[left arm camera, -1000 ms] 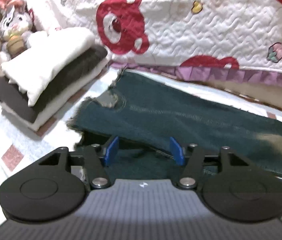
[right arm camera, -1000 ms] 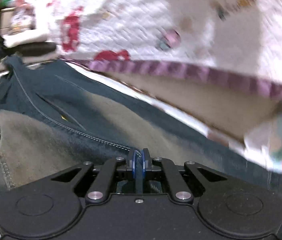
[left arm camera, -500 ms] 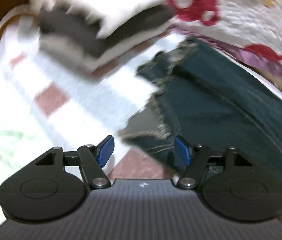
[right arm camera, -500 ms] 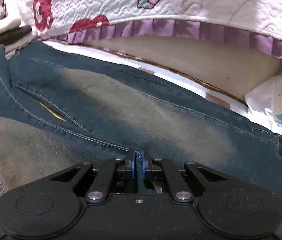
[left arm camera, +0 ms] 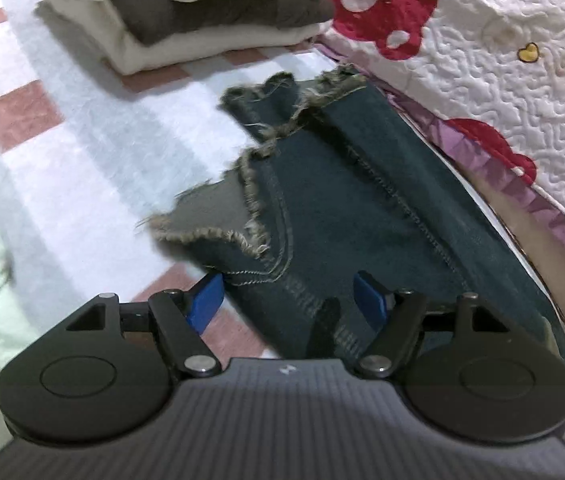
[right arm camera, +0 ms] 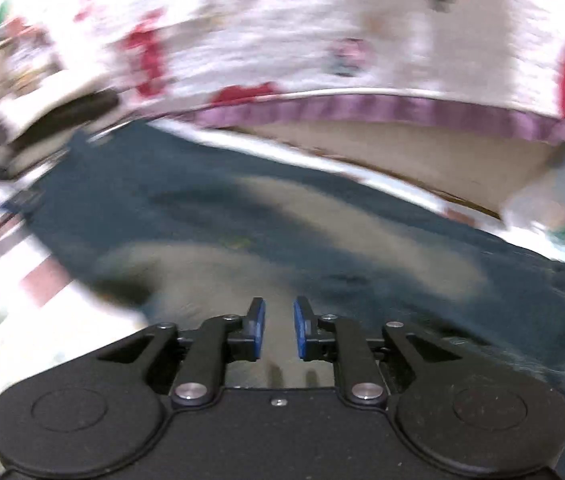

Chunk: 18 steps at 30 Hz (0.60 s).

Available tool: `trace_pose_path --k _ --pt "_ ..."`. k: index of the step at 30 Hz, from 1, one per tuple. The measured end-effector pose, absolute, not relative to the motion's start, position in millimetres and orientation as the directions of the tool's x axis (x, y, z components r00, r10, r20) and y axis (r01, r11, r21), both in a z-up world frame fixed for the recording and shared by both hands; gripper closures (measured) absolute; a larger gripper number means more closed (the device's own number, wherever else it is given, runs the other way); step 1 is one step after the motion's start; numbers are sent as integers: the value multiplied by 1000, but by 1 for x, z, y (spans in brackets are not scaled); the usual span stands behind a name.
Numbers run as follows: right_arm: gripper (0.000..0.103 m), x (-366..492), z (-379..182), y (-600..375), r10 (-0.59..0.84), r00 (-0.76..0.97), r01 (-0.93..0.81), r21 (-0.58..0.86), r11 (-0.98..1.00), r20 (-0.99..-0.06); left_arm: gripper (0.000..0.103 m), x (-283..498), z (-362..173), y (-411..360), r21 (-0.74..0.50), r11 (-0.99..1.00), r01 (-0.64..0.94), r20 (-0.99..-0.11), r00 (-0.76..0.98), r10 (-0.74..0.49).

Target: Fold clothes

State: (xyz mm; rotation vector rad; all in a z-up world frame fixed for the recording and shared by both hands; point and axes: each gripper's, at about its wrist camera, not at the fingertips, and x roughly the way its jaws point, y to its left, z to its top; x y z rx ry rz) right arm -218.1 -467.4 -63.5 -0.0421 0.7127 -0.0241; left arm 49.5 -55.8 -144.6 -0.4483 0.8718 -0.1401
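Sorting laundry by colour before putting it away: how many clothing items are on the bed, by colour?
Cream folded items: 2
Dark grey folded item: 1
Dark blue jeans: 1
Total: 4

A: Left wrist view?
B: Low and close over the frayed hem of the dark blue denim jeans [left arm camera: 362, 208], facing the stack of folded cream and grey clothes [left arm camera: 202, 12].
A: Right wrist view?
B: Blurred, close above the faded part of the same jeans [right arm camera: 282, 220], facing the white quilt with red bear prints [right arm camera: 282, 32]. Both views share the jeans and the quilt [left arm camera: 502, 60].
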Motion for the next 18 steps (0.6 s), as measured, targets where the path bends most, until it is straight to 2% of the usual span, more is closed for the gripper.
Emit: trace_pose_path --k 2,3,5,6,9,11,14,15,16,17,18 --pt "63 -221 -73 -451 -5 742 -63 -78 995 -670 37 54 -144 -60 -414 909 -44 -703 650 -289" --pt "58 -222 -78 -445 3 734 -90 -93 992 -679 63 57 -143 -62 -401 915 -35 -701 655 -282" --pt "58 -215 -87 -439 -17 720 -96 -124 988 -694 101 60 -139 -65 -355 935 -23 -703 665 -251" --pt "55 -211 -92 -436 -27 712 -100 -139 985 -701 101 60 -137 -66 -329 944 -19 -704 671 -232" --pt "39 -205 -101 -426 -66 704 -121 -211 970 -707 101 54 -123 -64 -316 948 -33 -674 711 -200" --pt "39 -203 -106 -419 -63 704 -179 -262 948 -708 101 48 -107 -68 -295 955 -19 -647 740 -185" --pt "39 -205 -101 -423 -35 724 -171 -229 958 -689 101 40 -81 -76 -250 968 14 -601 782 -167" --pt "48 -206 -99 -425 -26 730 -169 -217 961 -683 101 35 -71 -78 -241 970 22 -580 799 -162" --pt "74 -207 -97 -426 -17 737 -167 -206 964 -676 101 30 -58 -78 -237 971 27 -553 818 -158" --pt "86 -208 -96 -427 -8 743 -165 -195 967 -669 101 24 -46 -78 -234 972 32 -527 836 -154" --pt "92 -208 -94 -429 1 749 -163 -183 969 -662 101 18 -32 -79 -226 973 42 -492 857 -151"
